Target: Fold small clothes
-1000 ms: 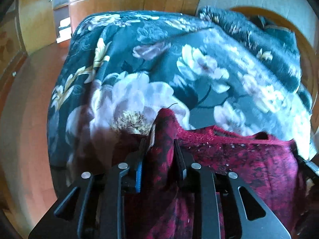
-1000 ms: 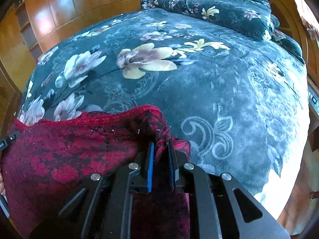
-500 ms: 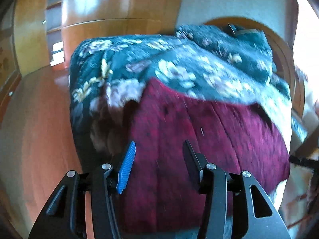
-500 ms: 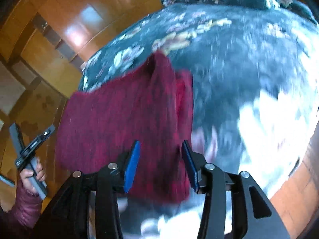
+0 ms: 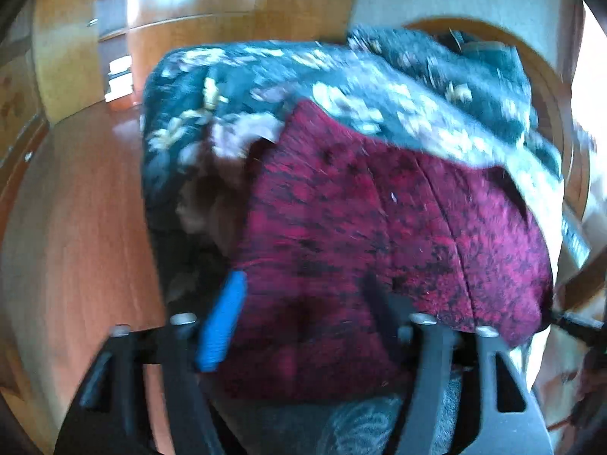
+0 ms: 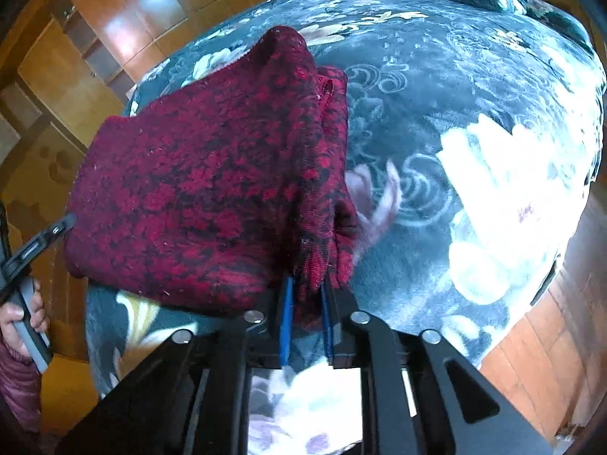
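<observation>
- Both grippers have drawn back toward the near edge of the bed since a second ago, so the garment, then right at the jaws, now fills the middle of each view
- Left gripper (image 5: 303, 314) at the bottom of its frame: its jaws have just been opening and now stand wide apart, the blue pad (image 5: 222, 322) clear of the cloth, nothing pinched though the red fabric lies in front between them
- Right gripper (image 6: 307, 322) at the lower centre of its frame: its jaws opened and have just been closing again, and now clamp a hanging fold of the dark red knit garment (image 6: 197, 178) at its lower right corner
- That garment lies doubled over on the floral blanket (image 6: 474, 121), a thick rolled edge running from the upper centre down to the right gripper; the left view, blurred, shows it spread across the middle of the frame
- At the far left edge a hand (image 6: 26, 314) holds the other gripper's handle
- Judged step: one fold is laid and the right side is being regripped for the next
- Next move likely calls for the left jaws to close on the near left edge, matching the right, before both carry the cloth over evenly
</observation>
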### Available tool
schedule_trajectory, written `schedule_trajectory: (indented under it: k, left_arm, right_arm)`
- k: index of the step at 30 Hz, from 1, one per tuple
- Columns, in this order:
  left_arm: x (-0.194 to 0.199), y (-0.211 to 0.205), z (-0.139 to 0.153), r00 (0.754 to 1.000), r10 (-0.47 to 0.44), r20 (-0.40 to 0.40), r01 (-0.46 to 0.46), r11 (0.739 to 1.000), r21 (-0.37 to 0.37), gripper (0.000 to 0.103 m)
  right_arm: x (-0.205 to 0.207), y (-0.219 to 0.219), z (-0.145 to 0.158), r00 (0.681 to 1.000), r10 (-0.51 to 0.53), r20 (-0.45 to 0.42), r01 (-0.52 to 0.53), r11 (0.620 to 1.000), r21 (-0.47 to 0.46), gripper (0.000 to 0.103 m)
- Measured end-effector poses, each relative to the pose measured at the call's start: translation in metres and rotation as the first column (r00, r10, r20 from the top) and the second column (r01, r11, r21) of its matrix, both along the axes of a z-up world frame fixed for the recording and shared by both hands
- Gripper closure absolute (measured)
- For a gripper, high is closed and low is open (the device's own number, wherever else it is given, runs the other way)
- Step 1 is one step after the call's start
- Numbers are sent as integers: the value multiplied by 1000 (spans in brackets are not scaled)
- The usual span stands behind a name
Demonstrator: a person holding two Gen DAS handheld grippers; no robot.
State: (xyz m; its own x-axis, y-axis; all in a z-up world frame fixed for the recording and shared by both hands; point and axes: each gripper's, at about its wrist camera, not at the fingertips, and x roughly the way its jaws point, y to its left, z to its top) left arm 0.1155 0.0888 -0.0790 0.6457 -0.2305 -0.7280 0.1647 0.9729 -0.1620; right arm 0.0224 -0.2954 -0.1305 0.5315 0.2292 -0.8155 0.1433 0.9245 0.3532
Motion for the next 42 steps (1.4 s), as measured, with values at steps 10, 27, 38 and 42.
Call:
schedule_trajectory:
  k: [10,27,38,42]
  left_arm:
    - [-30,107,-23,997,14,-70,-39,926,-375,31]
    - [-25,73,-59,980,-108,-169,37,927,-374,91]
    - [-25,71,-13,997,-47,-67,25,954,-299,79]
    - [-6,60,13,999,-45,-3,42,964,-261,79]
  right_arm:
    - [-27,8,40,994,-31,103,34,999,-26,31]
    - [29,58,-1,998,57,-25,-59,996,-69,14]
    - [27,62,1,996,87,-4,-87,993,-80,12]
    - [25,61,2,996,86,2,-85,994,-72,12]
